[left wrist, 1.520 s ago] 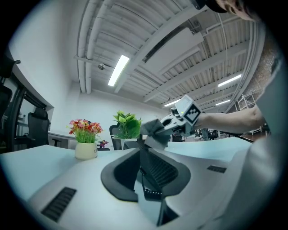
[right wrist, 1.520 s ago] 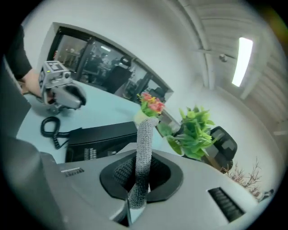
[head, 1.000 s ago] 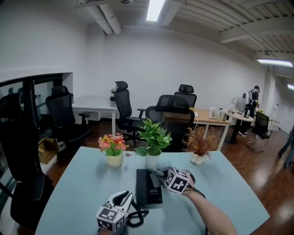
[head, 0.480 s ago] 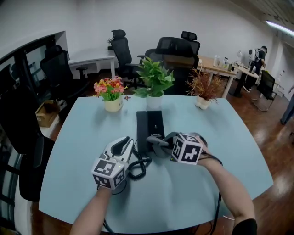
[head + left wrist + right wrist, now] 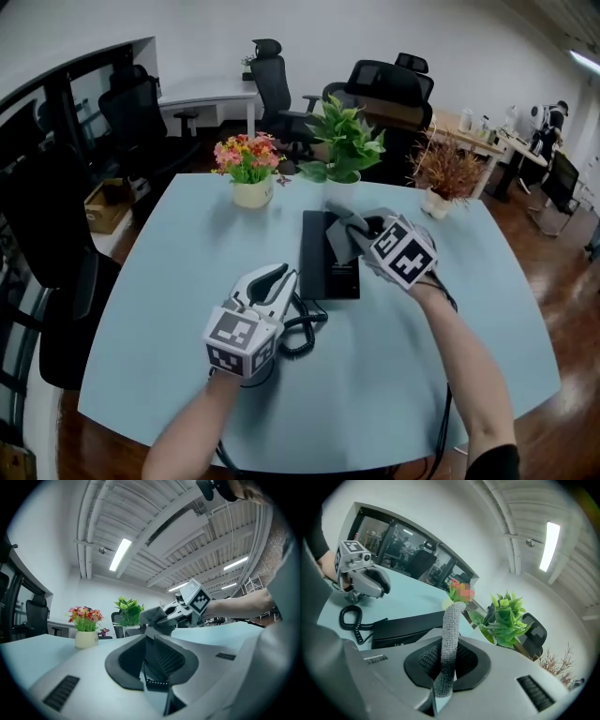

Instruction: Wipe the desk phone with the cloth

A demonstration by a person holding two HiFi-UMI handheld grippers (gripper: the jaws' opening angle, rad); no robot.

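As the wiping stands: stroke under way, I'd judge.
Right gripper [image 5: 354,234]: clamped on grey knitted cloth [image 5: 339,231], over the flat black desk phone [image 5: 328,274]'s far end.
Left gripper [image 5: 275,281]: near-left, closed, seemingly on black handset [image 5: 151,656].
Next: probably draw cloth nearward.

No word, number or brand can be read anywhere: the desk phone [image 5: 330,267] shows a plain black face, the cloth [image 5: 450,634] is unmarked, and the left gripper [image 5: 278,275] and right gripper [image 5: 361,229] bear only black-and-white square markers.
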